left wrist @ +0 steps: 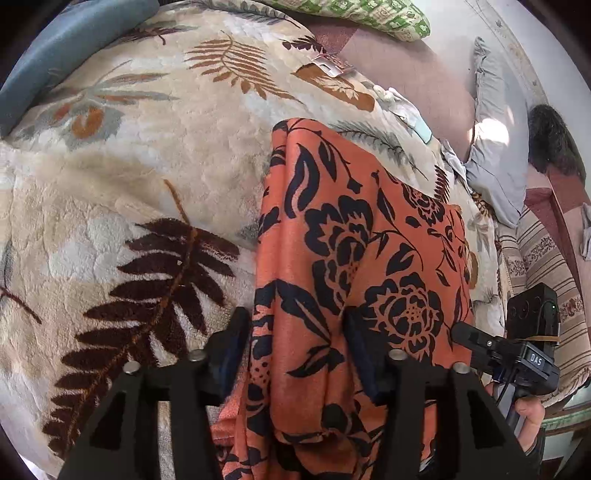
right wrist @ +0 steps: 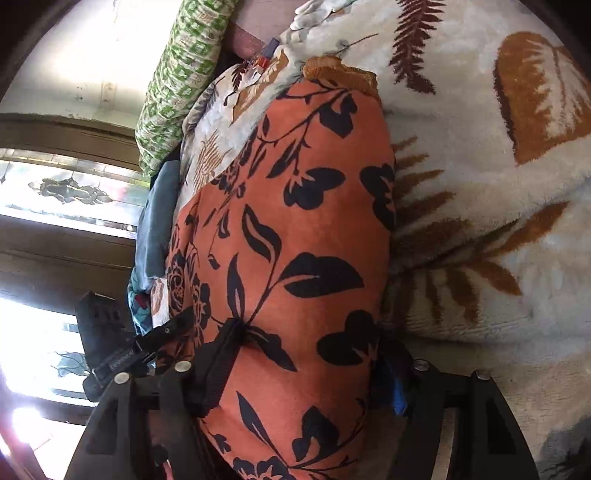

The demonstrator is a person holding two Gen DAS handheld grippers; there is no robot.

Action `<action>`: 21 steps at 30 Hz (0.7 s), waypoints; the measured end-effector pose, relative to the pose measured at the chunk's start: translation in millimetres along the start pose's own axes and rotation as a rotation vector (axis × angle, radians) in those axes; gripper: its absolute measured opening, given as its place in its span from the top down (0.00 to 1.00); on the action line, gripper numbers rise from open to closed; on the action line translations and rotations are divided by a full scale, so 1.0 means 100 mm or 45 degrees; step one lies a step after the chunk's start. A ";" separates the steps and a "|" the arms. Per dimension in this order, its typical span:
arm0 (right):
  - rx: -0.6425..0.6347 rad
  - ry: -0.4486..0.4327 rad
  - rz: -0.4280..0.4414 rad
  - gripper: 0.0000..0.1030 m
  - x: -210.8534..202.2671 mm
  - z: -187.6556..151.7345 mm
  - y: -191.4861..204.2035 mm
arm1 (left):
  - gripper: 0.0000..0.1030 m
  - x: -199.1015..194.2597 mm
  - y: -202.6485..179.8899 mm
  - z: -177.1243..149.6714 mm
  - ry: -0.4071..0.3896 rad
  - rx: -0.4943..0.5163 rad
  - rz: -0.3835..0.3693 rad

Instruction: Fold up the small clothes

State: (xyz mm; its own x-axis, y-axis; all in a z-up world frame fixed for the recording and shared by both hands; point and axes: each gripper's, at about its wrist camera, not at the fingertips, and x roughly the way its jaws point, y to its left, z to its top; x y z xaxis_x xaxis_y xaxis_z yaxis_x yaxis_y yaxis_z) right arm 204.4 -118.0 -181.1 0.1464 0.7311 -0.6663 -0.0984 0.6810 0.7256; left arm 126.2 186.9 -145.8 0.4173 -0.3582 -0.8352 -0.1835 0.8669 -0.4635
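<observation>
An orange garment with black flowers (left wrist: 354,258) lies on a cream fleece blanket with leaf prints (left wrist: 147,166). My left gripper (left wrist: 299,350) has its fingers on either side of the near edge of the garment, closed on it. My right gripper (right wrist: 306,365) is shut on the other end of the same garment (right wrist: 295,221), which bulges between its fingers. The right gripper also shows in the left wrist view (left wrist: 517,350) at the garment's right edge, and the left gripper shows in the right wrist view (right wrist: 122,350) at the left.
A green patterned pillow (left wrist: 369,14) and a grey pillow (left wrist: 498,155) lie at the far side of the bed. A blue cloth (left wrist: 66,48) sits at the far left. A striped mattress edge (left wrist: 546,258) is on the right. A window (right wrist: 55,192) is behind the bed.
</observation>
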 end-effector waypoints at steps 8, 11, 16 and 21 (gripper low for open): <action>-0.156 -0.040 -0.145 0.60 -0.10 -0.04 0.25 | 0.70 -0.06 -0.16 -0.03 -0.016 0.118 0.042; -0.224 -0.056 -0.192 0.61 -0.20 -0.05 0.40 | 0.74 -0.11 -0.22 -0.03 -0.042 0.130 0.059; -0.322 -0.107 -0.251 0.63 -0.37 -0.04 0.61 | 0.76 -0.30 -0.41 -0.09 -0.114 0.181 0.041; -0.380 -0.212 -0.263 0.63 -0.90 0.04 0.67 | 0.76 -0.46 -0.89 -0.08 -0.222 0.272 -0.020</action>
State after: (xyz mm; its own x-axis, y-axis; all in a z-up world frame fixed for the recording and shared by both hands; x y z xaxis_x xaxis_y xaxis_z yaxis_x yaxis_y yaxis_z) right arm 188.2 -138.3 -72.1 0.3478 0.5779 -0.7383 -0.3284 0.8126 0.4814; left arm 115.7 123.6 -68.6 0.5686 -0.3234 -0.7564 0.0084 0.9217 -0.3878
